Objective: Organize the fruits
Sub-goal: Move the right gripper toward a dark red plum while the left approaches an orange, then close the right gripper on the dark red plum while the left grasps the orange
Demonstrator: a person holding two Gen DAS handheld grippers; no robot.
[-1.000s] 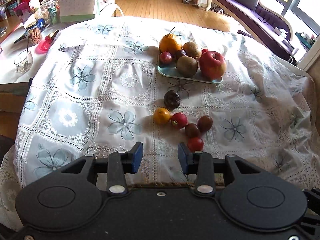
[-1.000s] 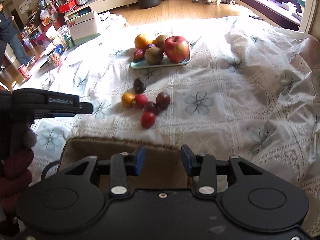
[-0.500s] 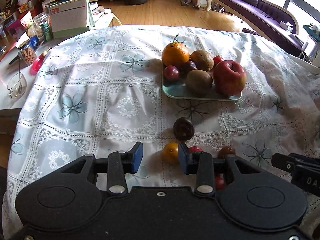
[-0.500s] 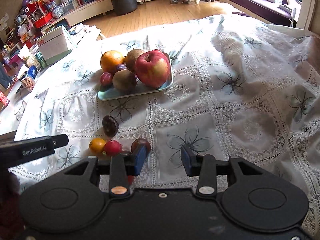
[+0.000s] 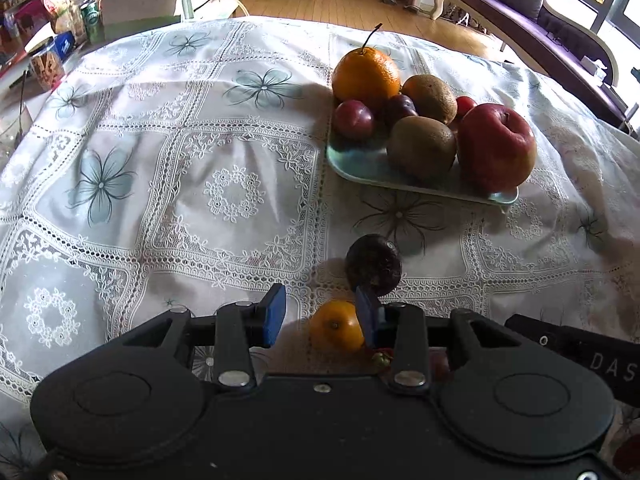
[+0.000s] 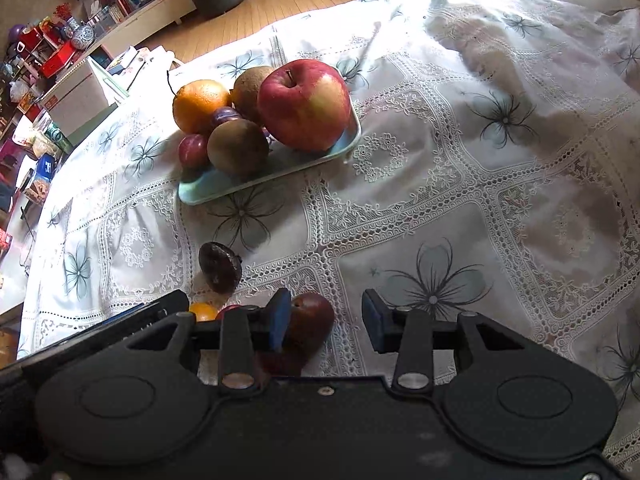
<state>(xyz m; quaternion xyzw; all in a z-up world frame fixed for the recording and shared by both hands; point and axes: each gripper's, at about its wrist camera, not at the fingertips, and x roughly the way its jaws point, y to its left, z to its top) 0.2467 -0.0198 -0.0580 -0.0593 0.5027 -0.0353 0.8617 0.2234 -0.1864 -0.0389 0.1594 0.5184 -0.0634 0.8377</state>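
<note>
The left gripper [image 5: 320, 314] is low over the tablecloth [image 5: 168, 184] with its blue-padded fingers spread apart. A small orange fruit [image 5: 337, 330] lies between them, close to the right finger, but I cannot tell if the pad touches it. Just behind this finger lies a dark wrinkled fruit [image 5: 373, 265], alone on the cloth. Under the gripper body, small red fruits are partly hidden.

The right gripper [image 6: 326, 326] is also spread wide and holds nothing. A dark red fruit [image 6: 314, 318] lies at its left finger, partly behind the pad and not between the two fingers. To the left of it, the small orange fruit [image 6: 203, 311] and the end of the other gripper are visible, and the dark wrinkled fruit [image 6: 220, 266] is a little farther.

Farther on the table stands a pale green tray [image 6: 224, 186]. On it there are a big red apple [image 6: 305, 105], two brown kiwis [image 6: 238, 148], a large orange [image 6: 201, 103] with a thin stem, and some small dark plums [image 6: 193, 150]. The tray is well apart from the loose fruits near the grippers.
</note>
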